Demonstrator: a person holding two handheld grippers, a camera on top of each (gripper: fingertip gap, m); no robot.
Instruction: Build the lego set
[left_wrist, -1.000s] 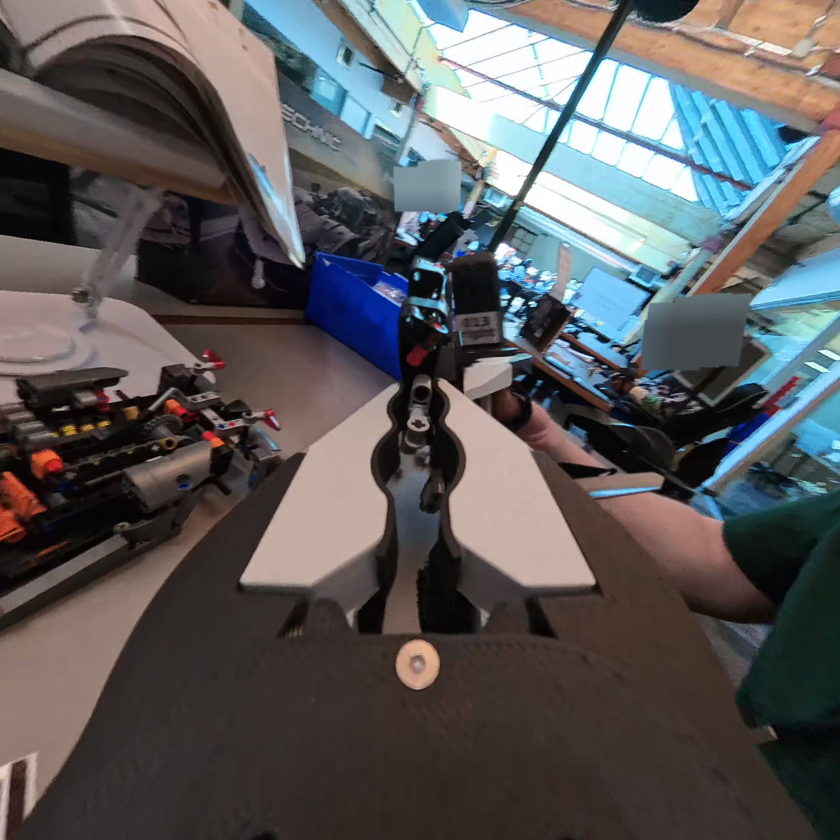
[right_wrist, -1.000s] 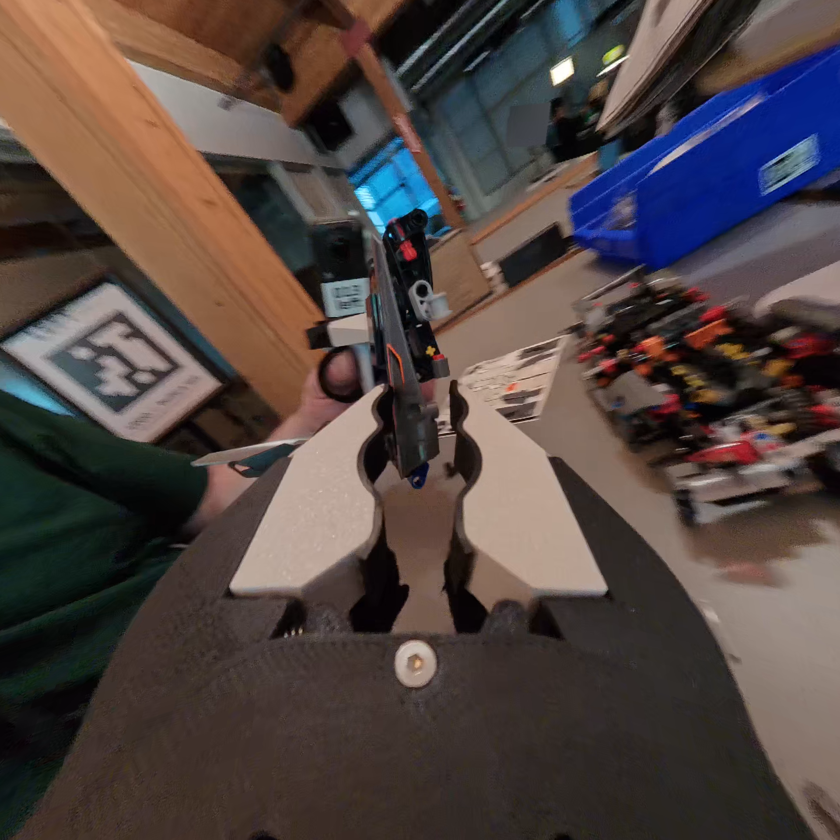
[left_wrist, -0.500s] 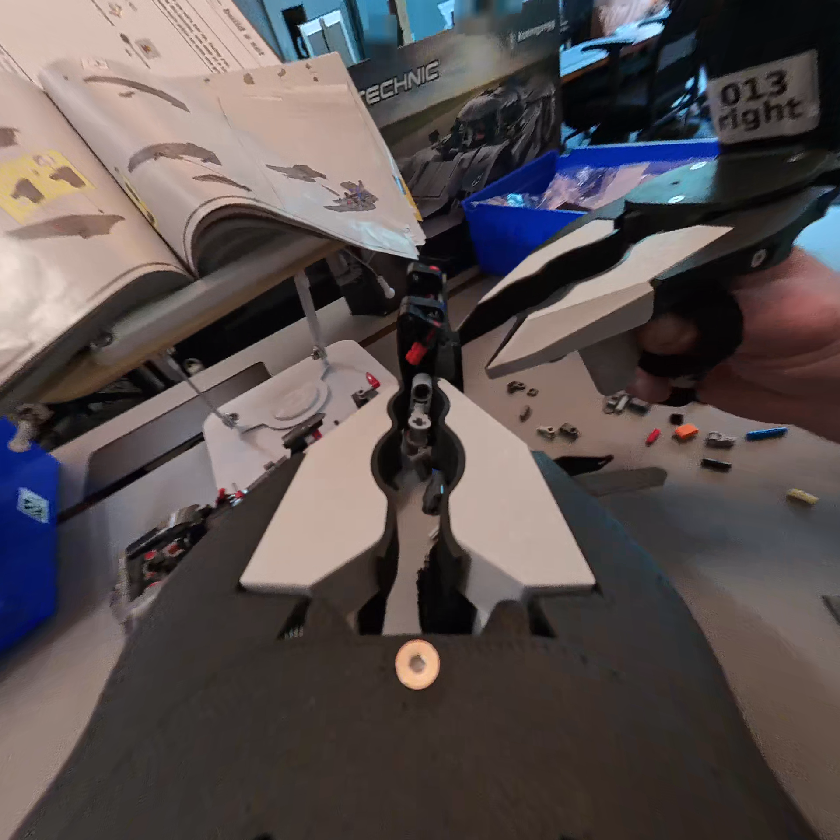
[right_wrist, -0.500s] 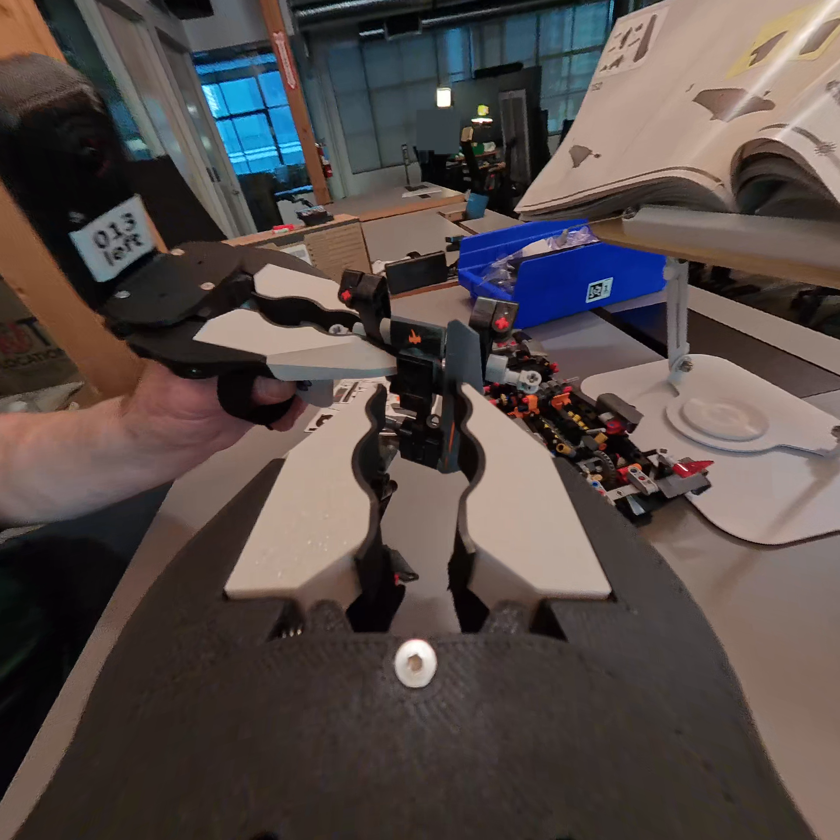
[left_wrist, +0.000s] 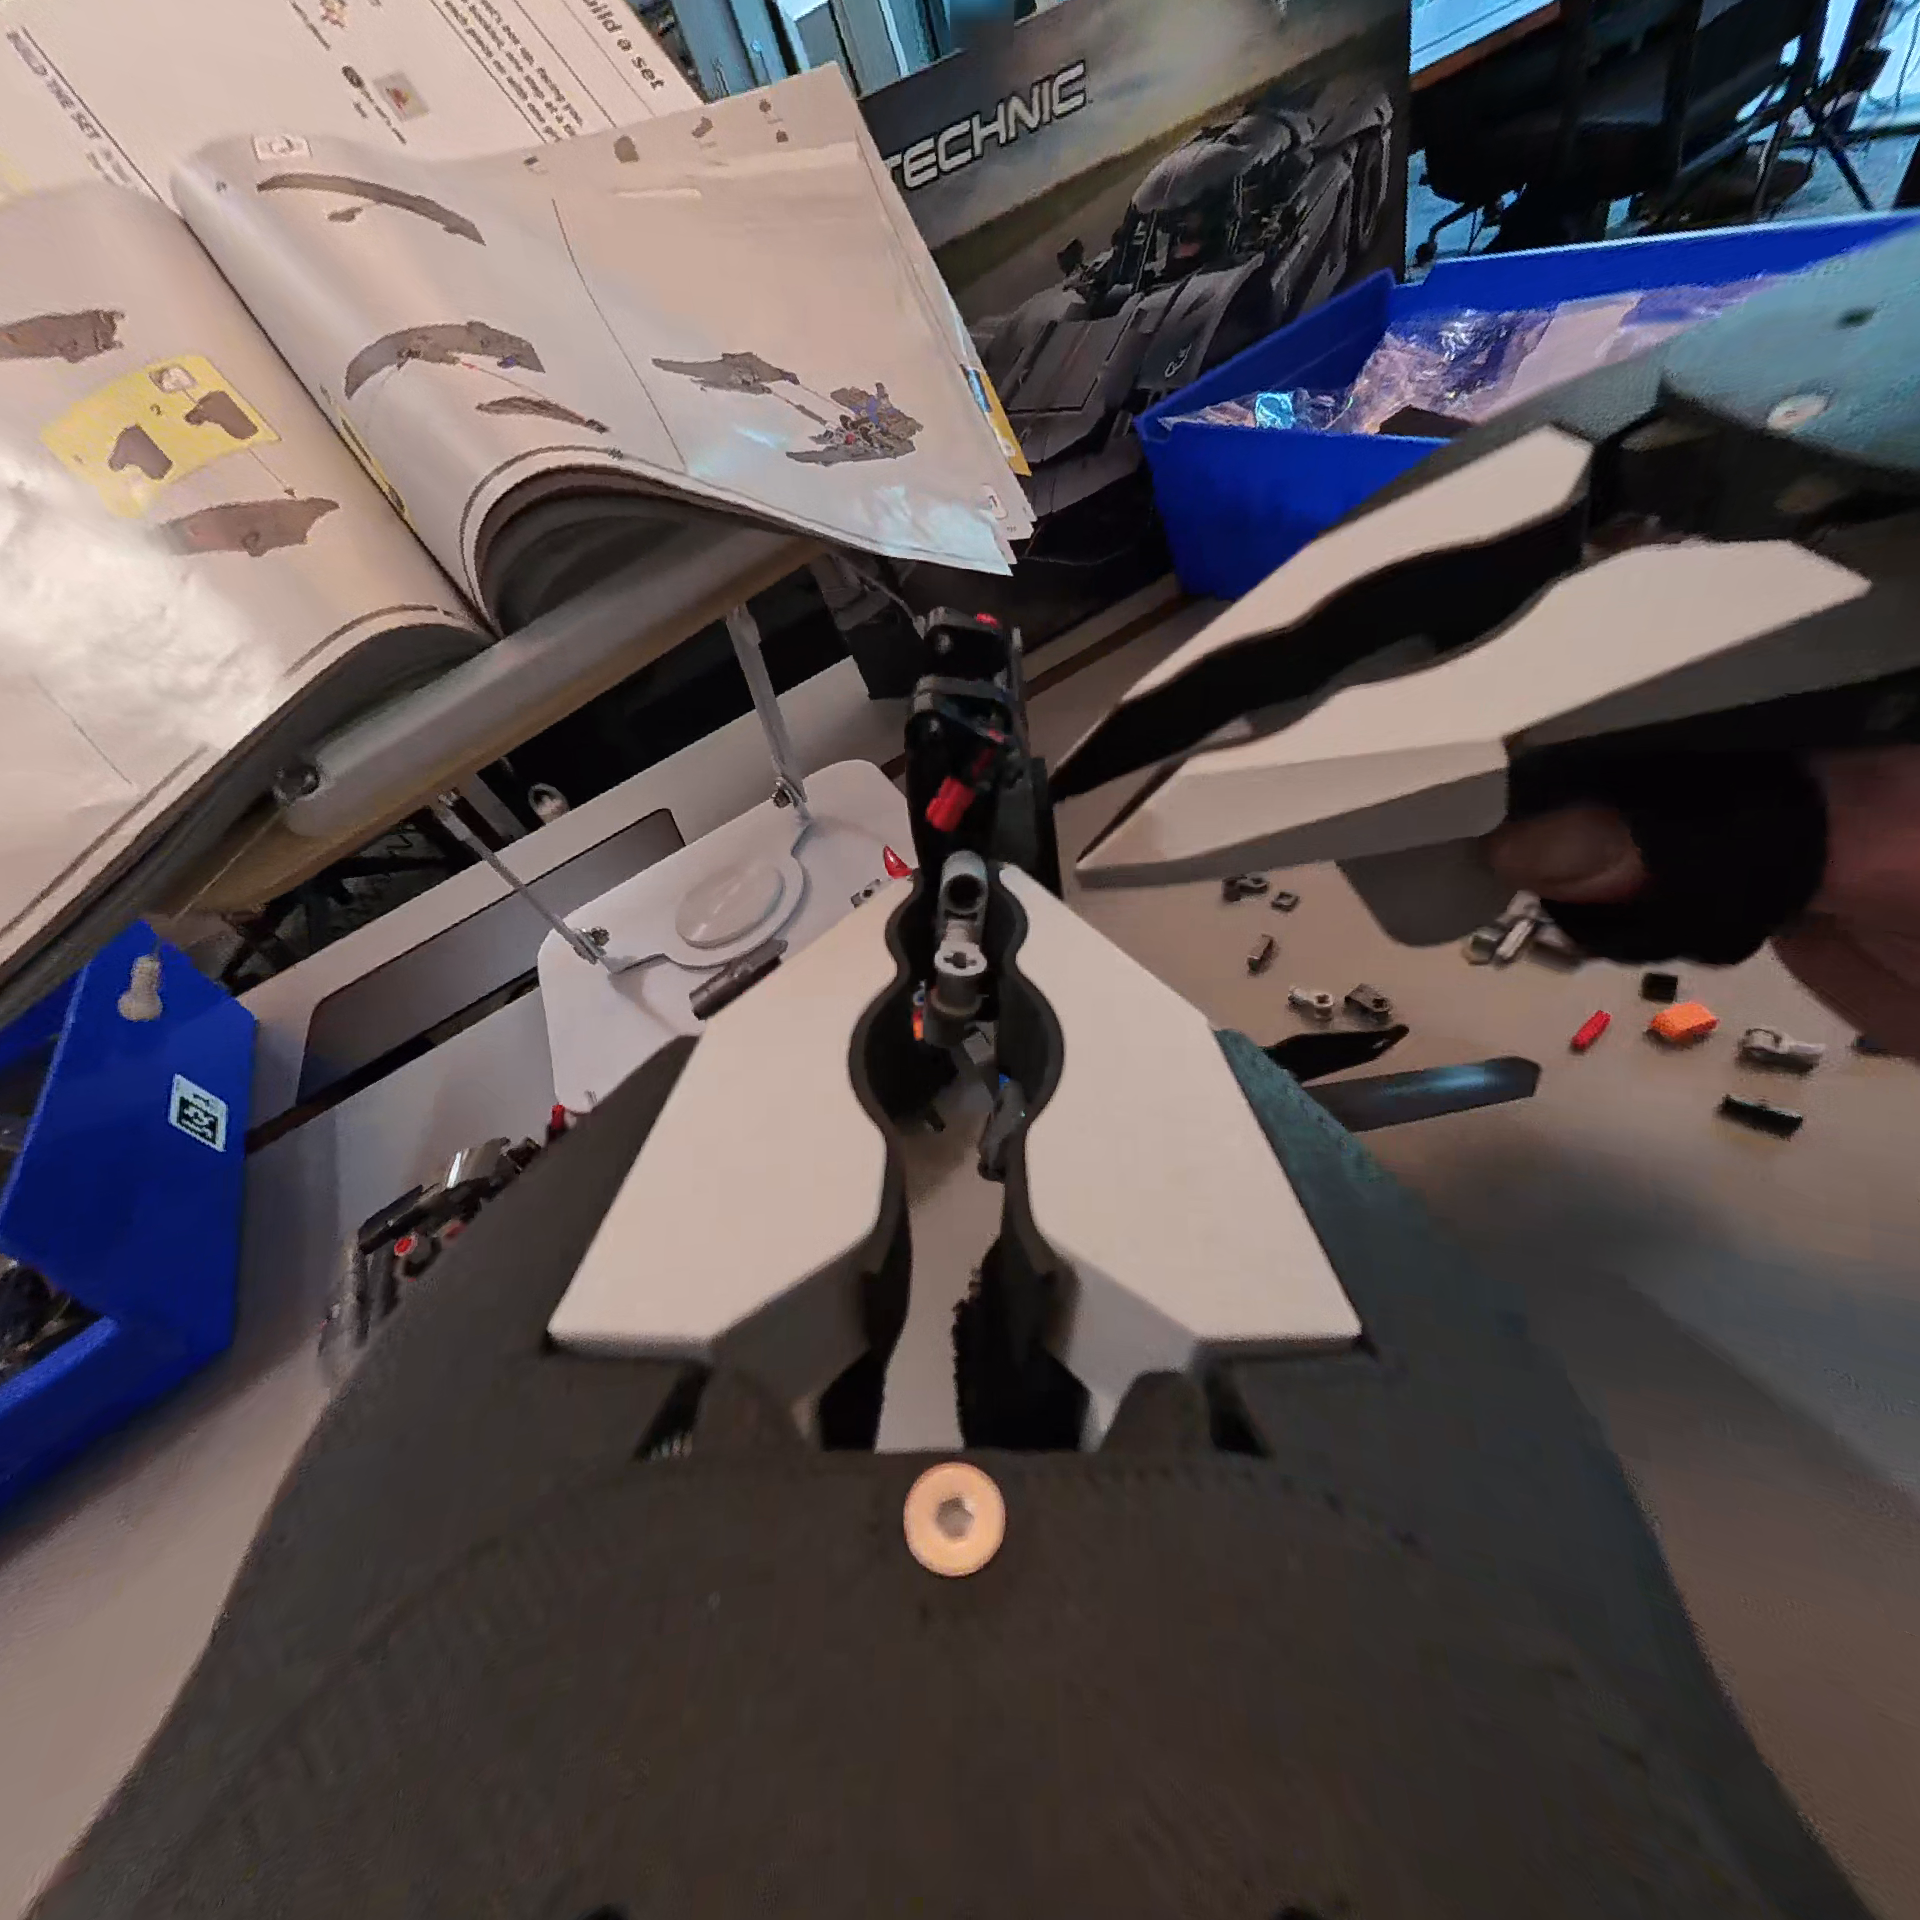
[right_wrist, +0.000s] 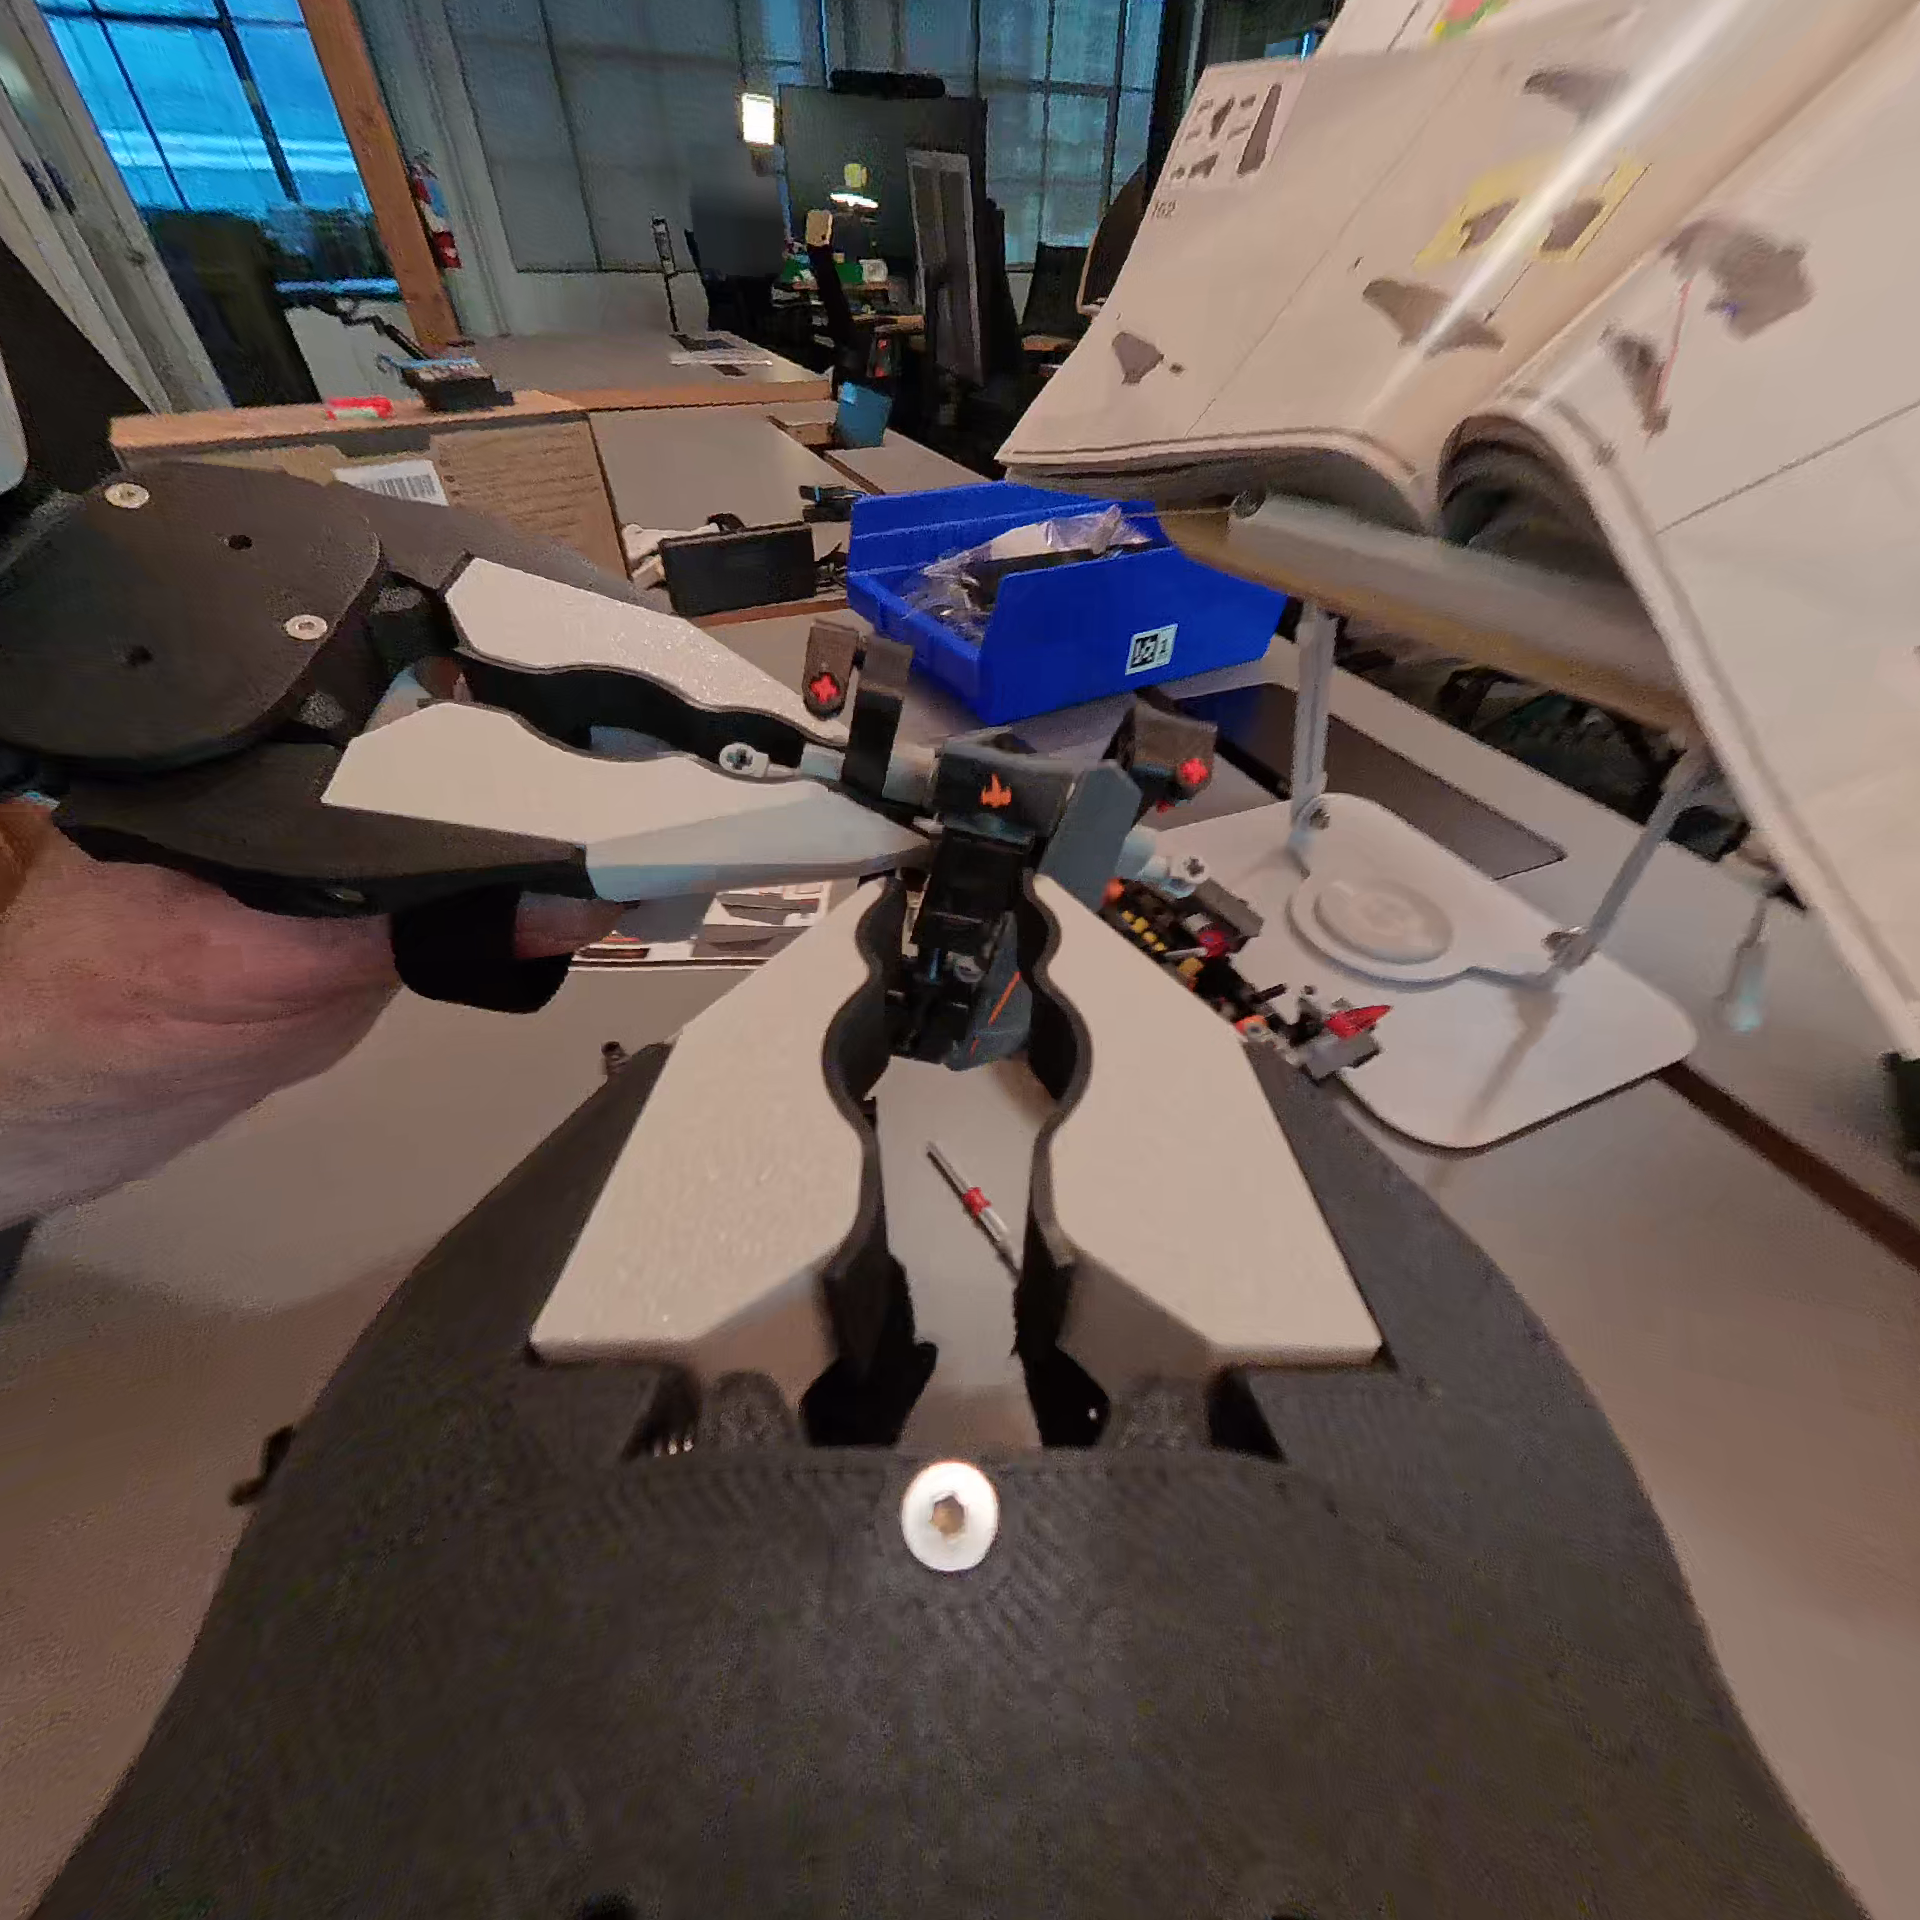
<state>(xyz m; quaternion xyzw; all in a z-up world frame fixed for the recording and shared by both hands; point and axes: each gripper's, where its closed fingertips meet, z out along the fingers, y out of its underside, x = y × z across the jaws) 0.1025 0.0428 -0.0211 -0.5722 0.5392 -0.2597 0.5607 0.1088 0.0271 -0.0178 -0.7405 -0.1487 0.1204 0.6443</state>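
A small black Lego sub-assembly (left_wrist: 961, 790) with red pins and a grey connector is held upright between my left gripper's (left_wrist: 961, 935) fingers, which are shut on it. My right gripper (left_wrist: 1075, 821) reaches in from the right with its tips at the piece's far side. In the right wrist view the sub-assembly (right_wrist: 977, 904), with an orange mark, fills the gap at my right gripper's (right_wrist: 961, 935) fingertips. My left gripper (right_wrist: 883, 821) clamps it from the left. The half-built car model (right_wrist: 1195, 925) lies on the table behind; it also shows in the left wrist view (left_wrist: 436, 1216).
An open instruction booklet (left_wrist: 520, 364) rests on a stand with a white base (right_wrist: 1455, 987). Blue bins (left_wrist: 1299, 468) (left_wrist: 125, 1143) stand at the back and left. Loose small pieces (left_wrist: 1673, 1023) lie at right. A thin axle with a red part (right_wrist: 977, 1205) lies below my right gripper. Both grippers' tips are close together, under 4 cm apart. Left tips and right tips are each some 20 cm from the half-built car model (right_wrist: 1195, 925).
Both grippers have swung down from facing the room to facing the table, still holding the sub-assembly together. Over the last half second they only came slightly closer to the booklet stand.
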